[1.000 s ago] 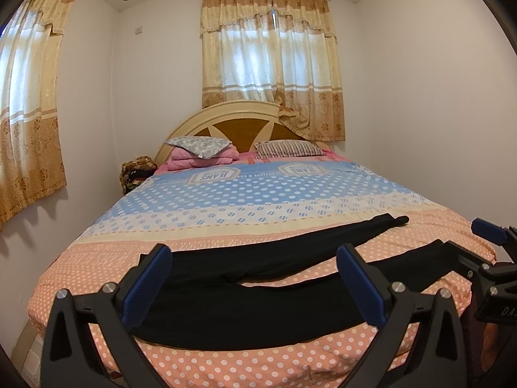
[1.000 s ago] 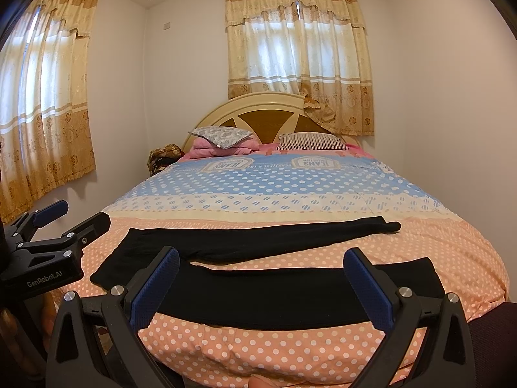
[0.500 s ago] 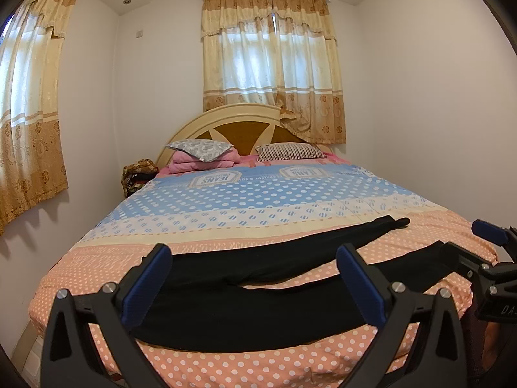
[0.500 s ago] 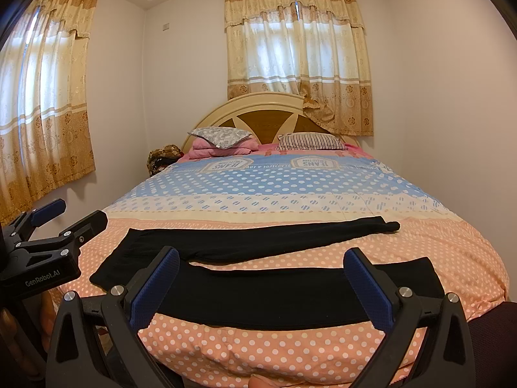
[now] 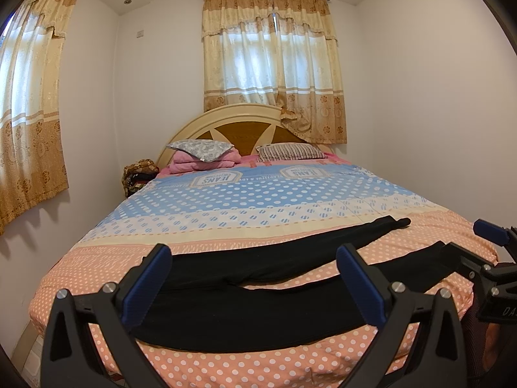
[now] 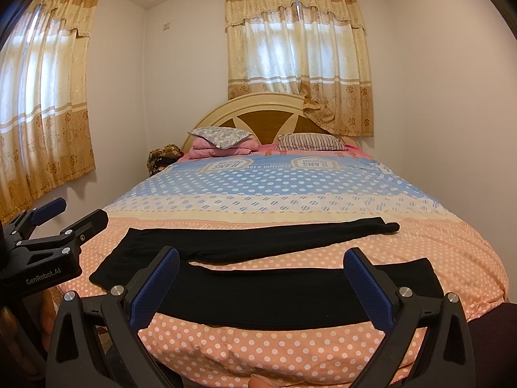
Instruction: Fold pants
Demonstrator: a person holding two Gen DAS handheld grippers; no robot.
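Black pants lie flat across the foot of the bed, waist to the left and two legs spread apart to the right; they also show in the right wrist view. My left gripper is open and empty, held in front of the waist end. My right gripper is open and empty, held in front of the near leg. Each gripper shows at the edge of the other's view, the right gripper and the left gripper.
The bed has a polka-dot cover, pink at the foot and blue further up. Pillows and a wooden headboard stand at the far end. A bag sits by the left wall. Curtains hang over two windows.
Both grippers have tilted very slightly; the scene sits a touch lower in view. The pants have not moved.
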